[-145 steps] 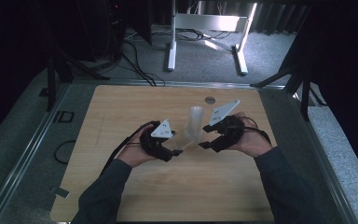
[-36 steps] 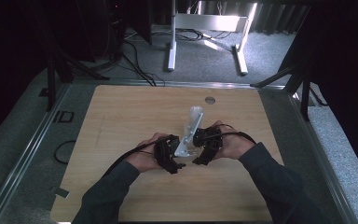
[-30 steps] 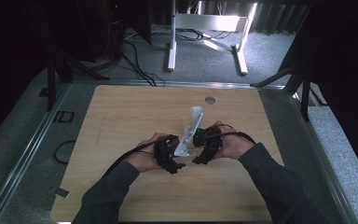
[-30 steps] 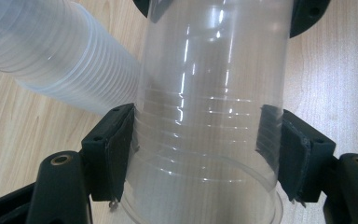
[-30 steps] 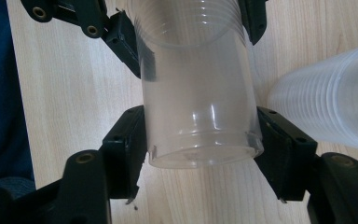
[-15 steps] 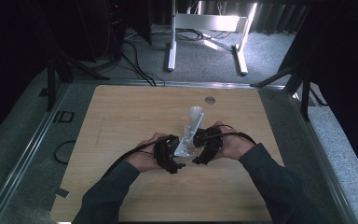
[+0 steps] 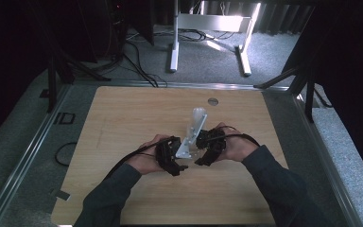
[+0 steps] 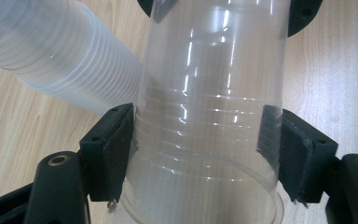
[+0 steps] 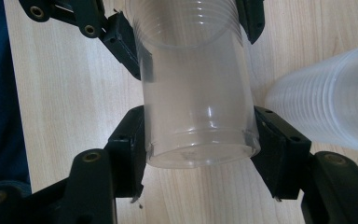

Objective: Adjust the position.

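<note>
Stack of cups (image 7: pixel 196 124) no longer upright between grippers; now lying flat.

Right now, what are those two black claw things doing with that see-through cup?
A person is holding one clear plastic cup between two handheld grippers above a wooden table. The left gripper clamps the cup near its open rim, and the right gripper squeezes its bottom end. A stack of nested clear cups lies on its side on the table just behind them.

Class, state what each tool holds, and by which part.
Both tools grip one clear plastic cup: the left tool near its open rim, the right tool at its base.
</note>
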Demonstrator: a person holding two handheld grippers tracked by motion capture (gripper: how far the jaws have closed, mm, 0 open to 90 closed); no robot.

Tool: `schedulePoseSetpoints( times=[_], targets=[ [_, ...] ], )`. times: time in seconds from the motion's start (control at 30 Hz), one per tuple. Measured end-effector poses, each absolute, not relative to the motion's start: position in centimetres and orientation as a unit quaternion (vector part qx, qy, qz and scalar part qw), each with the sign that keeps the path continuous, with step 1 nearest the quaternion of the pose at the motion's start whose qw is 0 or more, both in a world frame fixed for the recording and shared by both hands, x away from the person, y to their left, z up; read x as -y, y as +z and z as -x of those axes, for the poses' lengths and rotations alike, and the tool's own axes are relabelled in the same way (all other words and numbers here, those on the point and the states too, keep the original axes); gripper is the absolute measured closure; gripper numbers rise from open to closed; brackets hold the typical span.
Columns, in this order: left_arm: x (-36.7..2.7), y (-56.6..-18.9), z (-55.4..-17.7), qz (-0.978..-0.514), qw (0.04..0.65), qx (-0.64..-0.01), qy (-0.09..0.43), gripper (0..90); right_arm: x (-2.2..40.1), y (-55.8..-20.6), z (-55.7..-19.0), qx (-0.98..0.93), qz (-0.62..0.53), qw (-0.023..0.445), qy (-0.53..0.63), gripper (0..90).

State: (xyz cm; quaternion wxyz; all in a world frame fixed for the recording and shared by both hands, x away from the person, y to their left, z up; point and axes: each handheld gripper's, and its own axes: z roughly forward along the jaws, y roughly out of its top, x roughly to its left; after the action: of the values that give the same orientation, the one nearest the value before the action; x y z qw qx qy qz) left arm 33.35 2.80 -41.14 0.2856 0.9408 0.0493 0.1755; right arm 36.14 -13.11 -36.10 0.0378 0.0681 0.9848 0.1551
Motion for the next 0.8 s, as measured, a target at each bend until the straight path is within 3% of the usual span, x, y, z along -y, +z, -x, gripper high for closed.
schedulePoseSetpoints(
  times=[0.57, 0.8],
  targets=[
    [-3.24, -40.81, -33.53, -0.936, 0.288, -0.064, 0.191, 17.2, 13.40, -35.90, -36.26, -0.983, -0.072, 0.041, 0.161, 41.5],
    [-3.70, -40.31, -33.60, -0.932, 0.300, -0.067, 0.193, 17.0, 13.70, -35.63, -36.30, -0.982, -0.074, 0.044, 0.168, 41.5]
  ],
)
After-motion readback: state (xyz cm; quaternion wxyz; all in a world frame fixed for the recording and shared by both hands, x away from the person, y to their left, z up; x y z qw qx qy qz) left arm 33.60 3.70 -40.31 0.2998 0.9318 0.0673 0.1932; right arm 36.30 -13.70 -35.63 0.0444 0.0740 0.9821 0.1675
